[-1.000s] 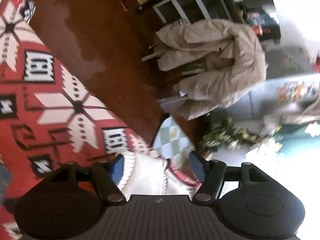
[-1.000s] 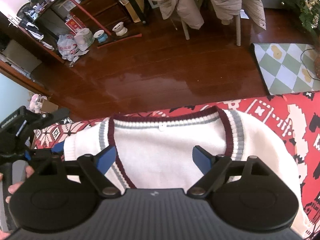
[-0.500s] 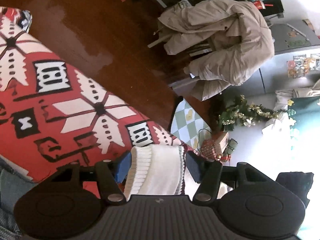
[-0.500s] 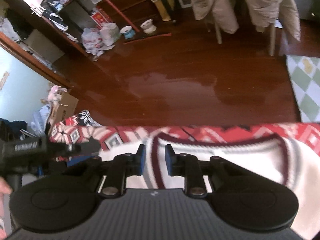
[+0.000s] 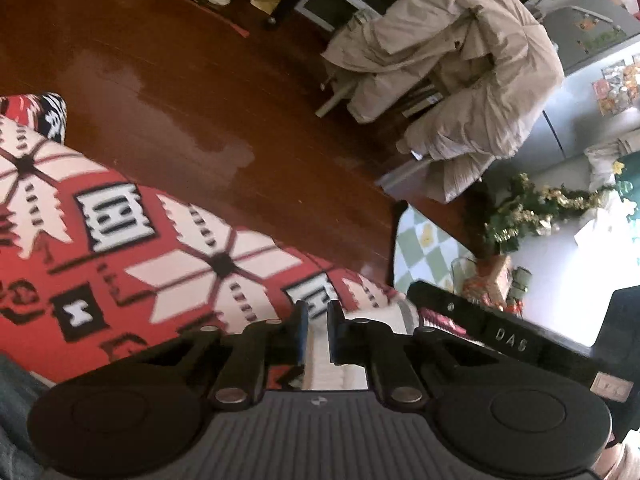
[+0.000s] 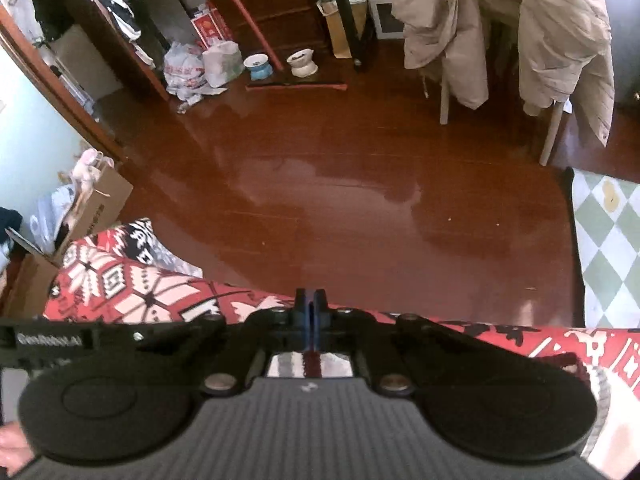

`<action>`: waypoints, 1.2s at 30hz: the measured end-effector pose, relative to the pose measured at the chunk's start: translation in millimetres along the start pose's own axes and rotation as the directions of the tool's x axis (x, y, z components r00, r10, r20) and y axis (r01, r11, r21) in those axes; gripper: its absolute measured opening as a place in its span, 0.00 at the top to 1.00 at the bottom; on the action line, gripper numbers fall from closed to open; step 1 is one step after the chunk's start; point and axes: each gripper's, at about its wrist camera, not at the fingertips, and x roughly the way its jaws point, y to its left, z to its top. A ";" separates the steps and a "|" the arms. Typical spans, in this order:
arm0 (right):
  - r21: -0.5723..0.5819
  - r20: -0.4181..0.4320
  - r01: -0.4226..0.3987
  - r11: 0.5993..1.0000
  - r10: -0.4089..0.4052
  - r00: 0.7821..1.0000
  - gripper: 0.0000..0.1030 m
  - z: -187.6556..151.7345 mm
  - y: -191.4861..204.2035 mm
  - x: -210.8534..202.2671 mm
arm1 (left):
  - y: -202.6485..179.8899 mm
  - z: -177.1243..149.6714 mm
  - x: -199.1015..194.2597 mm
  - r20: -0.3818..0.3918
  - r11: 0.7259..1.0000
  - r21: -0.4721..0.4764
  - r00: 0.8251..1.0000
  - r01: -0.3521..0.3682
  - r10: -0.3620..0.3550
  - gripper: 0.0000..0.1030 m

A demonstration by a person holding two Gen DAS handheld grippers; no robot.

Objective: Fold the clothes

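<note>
A white knit vest [image 5: 318, 364] with maroon and grey trim lies on a red patterned blanket [image 5: 120, 260]. My left gripper [image 5: 318, 332] is at the vest's ribbed edge. Its jaws are closing, and a narrow strip of white knit is pinched between the pads. My right gripper [image 6: 309, 306] has its jaws closing tight together over the vest's maroon neck trim [image 6: 310, 364], with the trim running up between the fingers. More of the vest [image 6: 612, 420] shows at the lower right. Each gripper's black body appears in the other's view.
Past the blanket's edge [image 6: 132, 288] is a glossy wooden floor [image 6: 340, 200]. Beige coats [image 5: 460, 80] hang over a chair. A green checked mat [image 6: 608, 232], pet bowls [image 6: 280, 66], bags and a cardboard box [image 6: 96, 204] ring the floor. A hand [image 6: 12, 452] shows at the lower left.
Both grippers went from wide open to closed on the vest. The right one slid left across the vest to the neck trim. The left one rolled over the ribbed edge.
</note>
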 end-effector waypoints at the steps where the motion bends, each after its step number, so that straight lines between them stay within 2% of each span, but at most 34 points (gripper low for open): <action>1: 0.003 0.002 0.004 1.000 -0.004 1.000 0.98 -0.6 -0.3 1.7 | 1.5 2.6 -1.3 0.006 1.000 -0.005 1.000 0.000 0.000 0.91; 4: 0.018 0.008 0.018 1.000 -0.018 1.000 0.98 1.6 -2.1 5.8 | 0.5 8.5 -7.9 0.016 1.000 -0.016 1.000 0.022 -0.022 0.91; 6: 0.057 0.026 0.024 0.998 -0.025 0.999 0.96 4.7 -10.2 0.2 | -7.2 10.6 -12.4 0.012 0.999 0.010 0.999 0.041 -0.041 0.91; 8: 0.111 0.058 0.014 0.994 -0.021 0.998 0.93 7.2 -26.0 -15.0 | -17.6 9.4 -16.5 -0.006 0.997 0.055 0.999 0.048 -0.047 0.91; 11: 0.144 0.095 0.044 0.989 -0.058 0.994 0.91 4.6 -48.5 -46.9 | -34.9 3.3 -19.3 -0.047 0.992 0.102 0.997 0.069 -0.064 0.91; 17: 0.214 0.072 0.137 0.967 -0.156 0.985 0.90 -43.2 -99.3 -124.8 | -78.0 -19.8 -9.3 -0.144 0.973 0.195 0.985 0.127 -0.099 0.89; 19: 0.235 0.054 0.166 0.958 -0.183 0.982 0.89 -66.4 -113.3 -147.8 | -94.5 -28.0 -2.3 -0.170 0.964 0.220 0.979 0.152 -0.116 0.83; 21: 0.258 0.044 0.182 0.949 -0.200 0.979 0.87 -89.3 -125.6 -165.0 | -108.3 -35.5 6.2 -0.194 0.960 0.215 0.971 0.181 -0.140 0.65; 22: 0.270 0.039 0.190 0.944 -0.207 0.977 0.82 -100.1 -131.5 -172.9 | -114.3 -38.2 11.2 -0.211 0.960 0.202 0.965 0.196 -0.153 0.63; 24: 0.291 0.033 0.206 0.934 -0.225 0.974 0.81 -120.9 -142.5 -187.0 | -125.7 -44.0 22.5 -0.243 0.961 0.175 0.955 0.215 -0.169 0.58; 28: 0.357 0.041 0.226 0.906 -0.257 0.966 0.79 -154.6 -166.6 -207.4 | -153.4 -52.3 46.2 -0.282 0.961 0.188 0.948 0.203 -0.145 0.58; 33: 0.473 0.055 0.220 0.853 -0.278 0.959 0.76 -172.2 -204.0 -208.4 | -179.3 -53.0 69.9 -0.299 0.964 0.175 0.944 0.202 -0.143 0.57; 36: 0.530 0.069 0.187 0.827 -0.262 0.963 0.76 -172.7 -227.2 -197.7 | -190.0 -52.9 85.1 -0.303 0.966 0.161 0.942 0.203 -0.148 0.54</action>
